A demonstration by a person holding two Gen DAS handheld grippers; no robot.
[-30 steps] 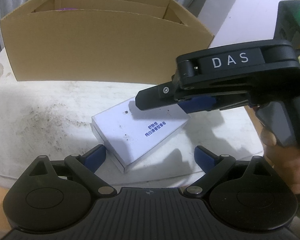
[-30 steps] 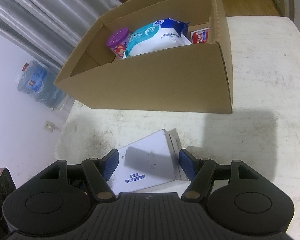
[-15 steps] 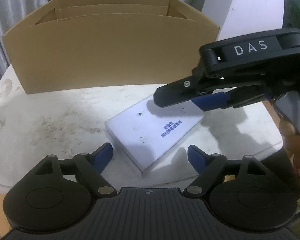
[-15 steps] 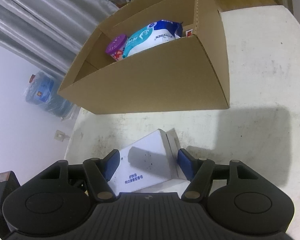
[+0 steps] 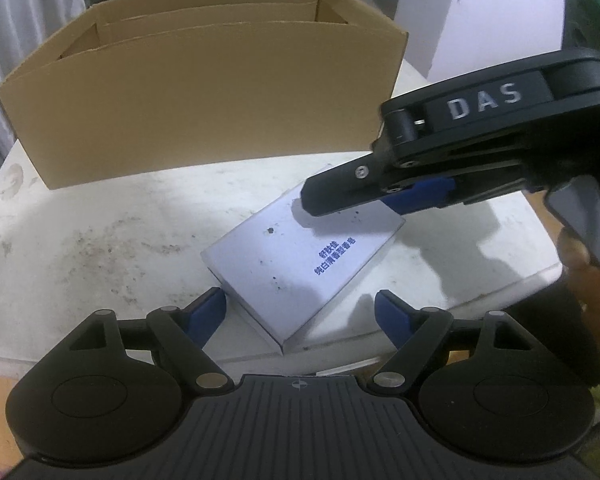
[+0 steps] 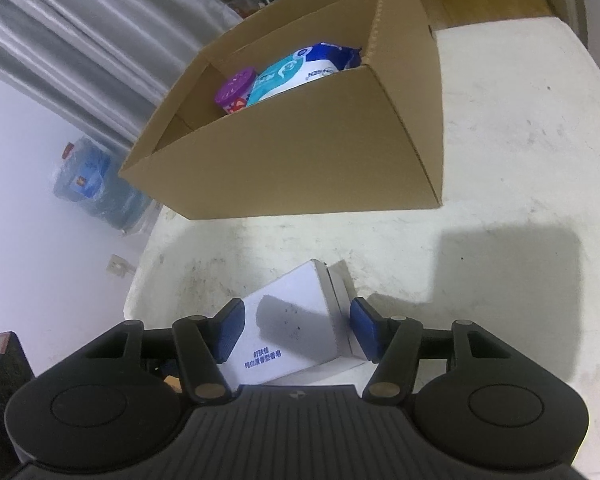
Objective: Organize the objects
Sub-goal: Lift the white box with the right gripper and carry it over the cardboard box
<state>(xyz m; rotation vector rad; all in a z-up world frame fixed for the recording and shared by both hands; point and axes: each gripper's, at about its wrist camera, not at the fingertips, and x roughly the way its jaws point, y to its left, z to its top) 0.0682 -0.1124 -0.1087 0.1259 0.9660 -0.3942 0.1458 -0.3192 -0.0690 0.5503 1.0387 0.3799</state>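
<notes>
My left gripper (image 5: 300, 312): jaws apart, astride white box (image 5: 300, 264) | right gripper (image 6: 297, 326): jaws closing around it, not touching | worktop (image 6: 500, 160).

My left wrist camera looks steeply down, close over the white box (image 5: 300, 256), facing the carton (image 5: 204, 108) side-on. My right wrist camera looks down from the other side — into the carton (image 6: 300, 160). Both share the white box (image 6: 296, 320) and table (image 6: 500, 140).
</notes>
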